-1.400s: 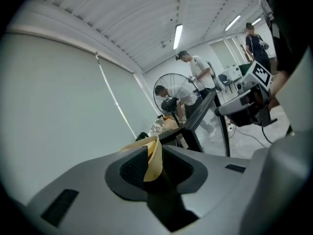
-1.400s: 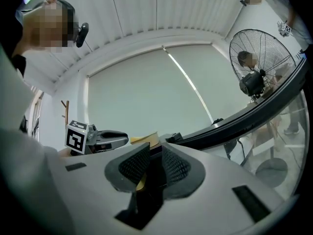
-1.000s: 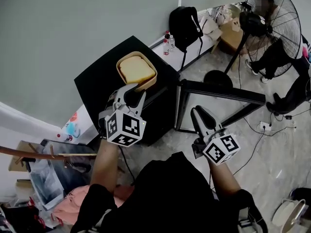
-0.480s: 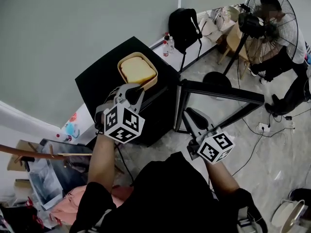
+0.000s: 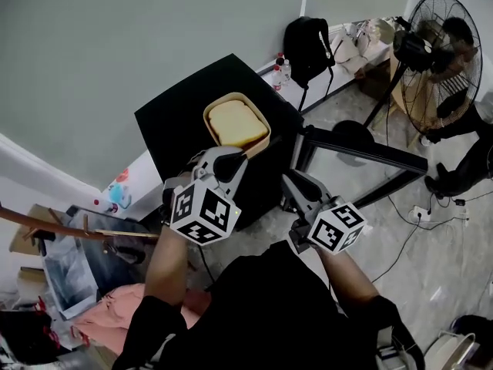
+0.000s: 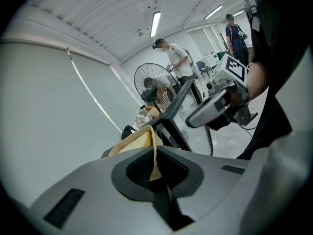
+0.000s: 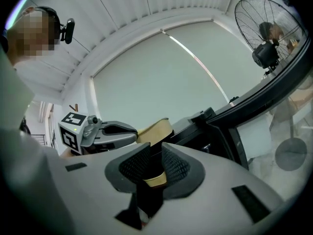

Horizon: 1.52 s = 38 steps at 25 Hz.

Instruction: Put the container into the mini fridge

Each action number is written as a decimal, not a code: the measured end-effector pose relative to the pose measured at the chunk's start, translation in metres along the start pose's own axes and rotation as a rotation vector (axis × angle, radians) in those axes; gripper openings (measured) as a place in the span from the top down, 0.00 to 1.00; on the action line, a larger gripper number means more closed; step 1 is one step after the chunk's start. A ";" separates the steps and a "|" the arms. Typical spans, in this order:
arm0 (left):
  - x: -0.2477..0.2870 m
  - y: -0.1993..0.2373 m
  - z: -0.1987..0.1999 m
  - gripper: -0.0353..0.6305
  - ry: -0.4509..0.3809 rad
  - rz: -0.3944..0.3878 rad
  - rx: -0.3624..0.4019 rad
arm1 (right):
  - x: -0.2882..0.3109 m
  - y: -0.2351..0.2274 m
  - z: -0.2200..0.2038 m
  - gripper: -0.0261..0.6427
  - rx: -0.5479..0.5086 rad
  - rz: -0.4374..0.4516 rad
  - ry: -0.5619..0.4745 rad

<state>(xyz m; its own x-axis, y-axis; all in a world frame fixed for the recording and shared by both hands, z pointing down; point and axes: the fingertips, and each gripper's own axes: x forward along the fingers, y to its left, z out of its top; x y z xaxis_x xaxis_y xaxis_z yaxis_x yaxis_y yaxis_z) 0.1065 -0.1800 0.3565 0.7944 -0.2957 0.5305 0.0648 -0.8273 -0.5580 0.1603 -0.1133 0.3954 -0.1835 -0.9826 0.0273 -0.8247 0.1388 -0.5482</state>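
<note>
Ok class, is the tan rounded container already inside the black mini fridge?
No, the container is over the mini fridge top, its rim pinched by the left gripper.

No words or numbers are legible; cubes on the left gripper (image 5: pixel 231 161) and right gripper (image 5: pixel 293 183) show only square markers.
</note>
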 end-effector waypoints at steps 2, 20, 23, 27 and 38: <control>-0.008 -0.005 0.002 0.89 -0.017 0.001 -0.014 | 0.007 0.004 -0.003 0.83 0.085 0.037 -0.007; -0.061 -0.048 -0.003 0.89 -0.075 0.001 -0.120 | 0.054 0.053 0.004 0.46 0.681 0.316 0.016; -0.067 -0.051 -0.003 0.89 -0.092 -0.003 -0.140 | 0.058 0.056 0.000 0.46 0.681 0.308 0.021; -0.072 -0.057 -0.002 0.89 -0.107 -0.003 -0.148 | 0.056 0.058 -0.004 0.51 0.716 0.313 0.019; -0.084 -0.063 0.000 0.86 -0.251 -0.010 -0.280 | 0.040 0.051 -0.003 0.62 0.780 0.321 -0.073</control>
<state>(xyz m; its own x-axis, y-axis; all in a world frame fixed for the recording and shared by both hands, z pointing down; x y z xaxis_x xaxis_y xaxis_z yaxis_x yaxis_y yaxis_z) 0.0359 -0.1031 0.3476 0.9201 -0.1899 0.3427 -0.0674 -0.9384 -0.3390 0.1091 -0.1449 0.3706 -0.2887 -0.9192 -0.2679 -0.1276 0.3143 -0.9407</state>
